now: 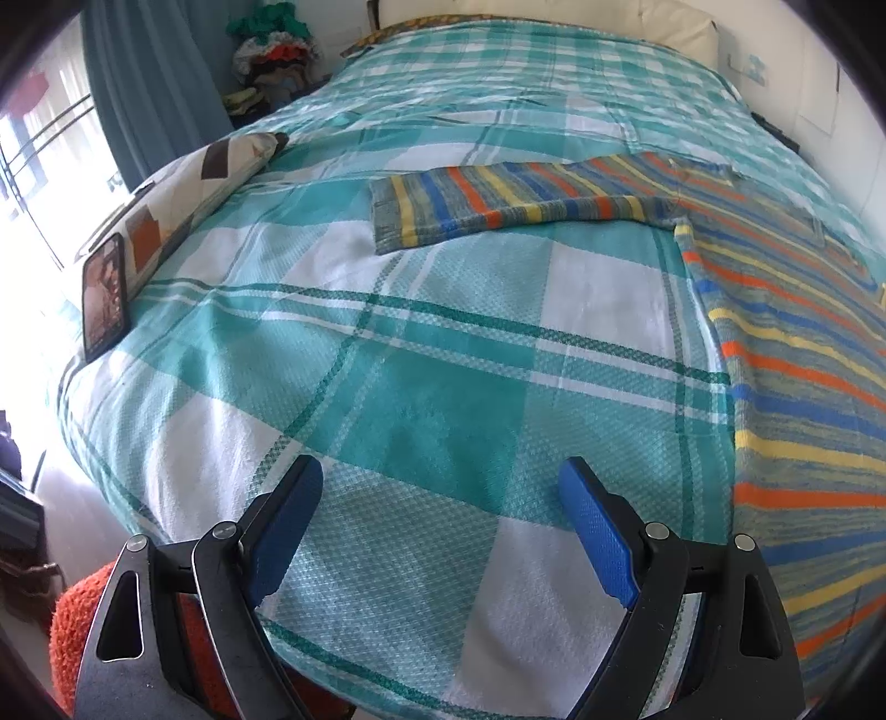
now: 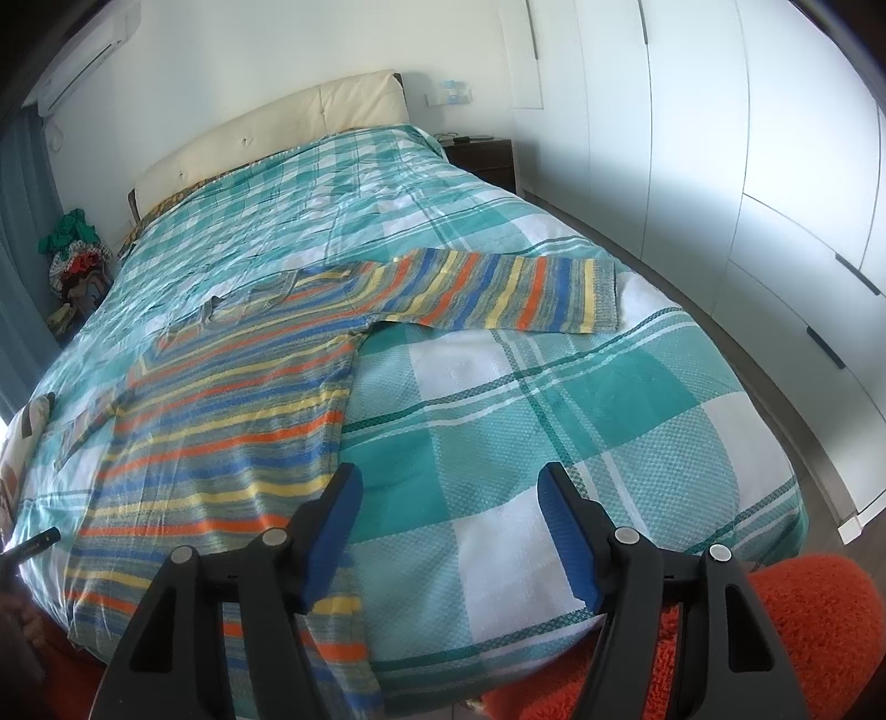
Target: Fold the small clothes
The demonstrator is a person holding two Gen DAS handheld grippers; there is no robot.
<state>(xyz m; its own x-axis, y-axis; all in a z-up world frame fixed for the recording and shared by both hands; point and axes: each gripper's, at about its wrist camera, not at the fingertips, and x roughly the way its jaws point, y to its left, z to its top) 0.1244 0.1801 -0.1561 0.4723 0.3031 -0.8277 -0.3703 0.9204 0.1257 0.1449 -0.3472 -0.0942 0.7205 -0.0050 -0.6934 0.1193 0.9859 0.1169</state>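
Big bed with a teal and white plaid bedspread (image 1: 421,354) and a cream padded headboard (image 2: 266,133). A patterned pillow (image 1: 183,188) sits on one side of it, with a phone (image 1: 104,296) leaning against it, screen lit. Fuzzy orange rug (image 2: 819,620) at the foot. White wardrobe doors (image 2: 720,138) run along one side, dark nightstand (image 2: 480,158) by the headboard, blue curtain (image 1: 149,83) and a messy heap of colourful fabric (image 1: 274,52) on the other. AC unit (image 2: 83,55) up high.
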